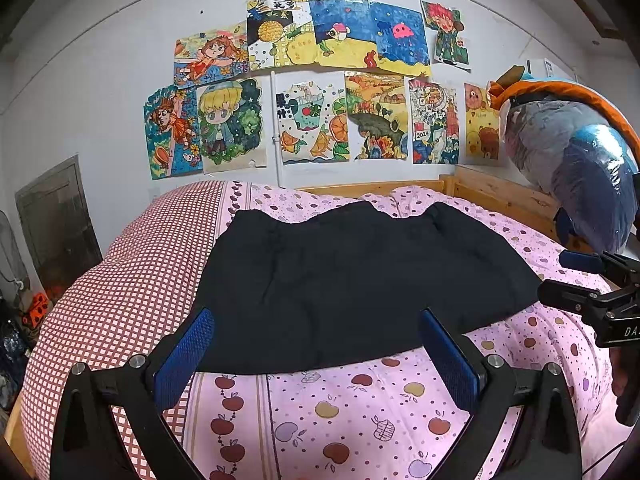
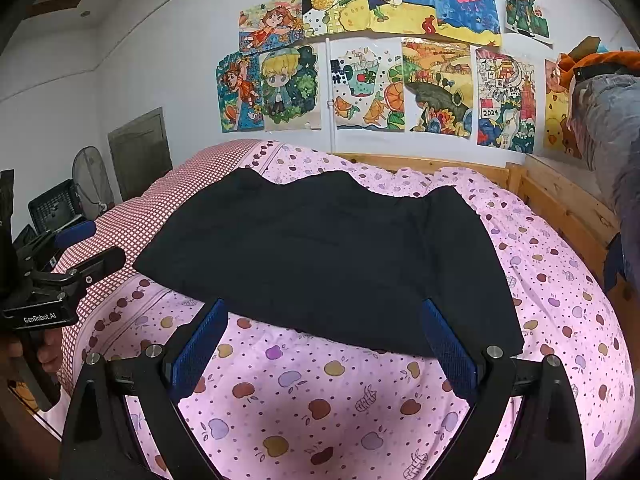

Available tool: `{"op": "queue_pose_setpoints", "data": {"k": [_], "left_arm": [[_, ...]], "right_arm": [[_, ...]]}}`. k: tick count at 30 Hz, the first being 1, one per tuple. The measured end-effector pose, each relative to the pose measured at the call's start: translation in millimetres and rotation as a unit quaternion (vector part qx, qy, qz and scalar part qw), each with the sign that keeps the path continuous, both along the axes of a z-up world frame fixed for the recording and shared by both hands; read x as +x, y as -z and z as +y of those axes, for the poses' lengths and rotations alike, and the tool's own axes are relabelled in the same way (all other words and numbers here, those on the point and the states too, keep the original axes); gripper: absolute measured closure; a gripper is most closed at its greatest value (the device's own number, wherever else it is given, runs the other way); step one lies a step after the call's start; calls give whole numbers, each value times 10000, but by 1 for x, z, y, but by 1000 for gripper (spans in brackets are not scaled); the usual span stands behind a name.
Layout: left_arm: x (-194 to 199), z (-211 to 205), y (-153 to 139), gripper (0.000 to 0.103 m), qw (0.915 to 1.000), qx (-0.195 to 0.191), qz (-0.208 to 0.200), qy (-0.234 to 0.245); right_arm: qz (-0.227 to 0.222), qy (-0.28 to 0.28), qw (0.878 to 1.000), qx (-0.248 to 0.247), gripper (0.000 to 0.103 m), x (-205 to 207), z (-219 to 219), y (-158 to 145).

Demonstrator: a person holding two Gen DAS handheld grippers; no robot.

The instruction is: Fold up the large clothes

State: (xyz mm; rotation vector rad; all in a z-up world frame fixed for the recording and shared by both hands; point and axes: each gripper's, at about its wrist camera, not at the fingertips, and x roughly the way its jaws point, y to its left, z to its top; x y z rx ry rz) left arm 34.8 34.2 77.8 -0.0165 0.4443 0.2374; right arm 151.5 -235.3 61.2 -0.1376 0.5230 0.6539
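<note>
A large black garment (image 1: 360, 284) lies spread flat on the pink apple-print quilt (image 1: 360, 408); it also shows in the right wrist view (image 2: 332, 256). My left gripper (image 1: 316, 344) is open and empty, held just above the garment's near hem. My right gripper (image 2: 324, 340) is open and empty, above the garment's near right edge. The right gripper appears at the right edge of the left wrist view (image 1: 588, 284). The left gripper appears at the left edge of the right wrist view (image 2: 80, 252).
A red-checked cover (image 1: 120, 288) lies on the bed's left side. A wooden bed frame (image 1: 500, 196) runs along the back and right. A plastic-wrapped bundle (image 1: 576, 164) sits at the right. Drawings (image 1: 320, 88) cover the wall. A fan (image 2: 92, 184) and crates stand left.
</note>
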Motion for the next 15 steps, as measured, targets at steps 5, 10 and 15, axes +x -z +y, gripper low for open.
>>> {"op": "queue_pose_setpoints", "data": {"k": [5,10,15], "left_arm": [[0,0,0,0,10000,-3,2,-3],[0,0,0,0,10000,-5,7,0],[0,0,0,0,10000,-12,10,-2]], "right_arm": [[10,-2,10000,2,8,0,0,1],[15,-3,10000,1,8,0,1,1],[32,-3,10000,2,8,-2,1,3]]}}
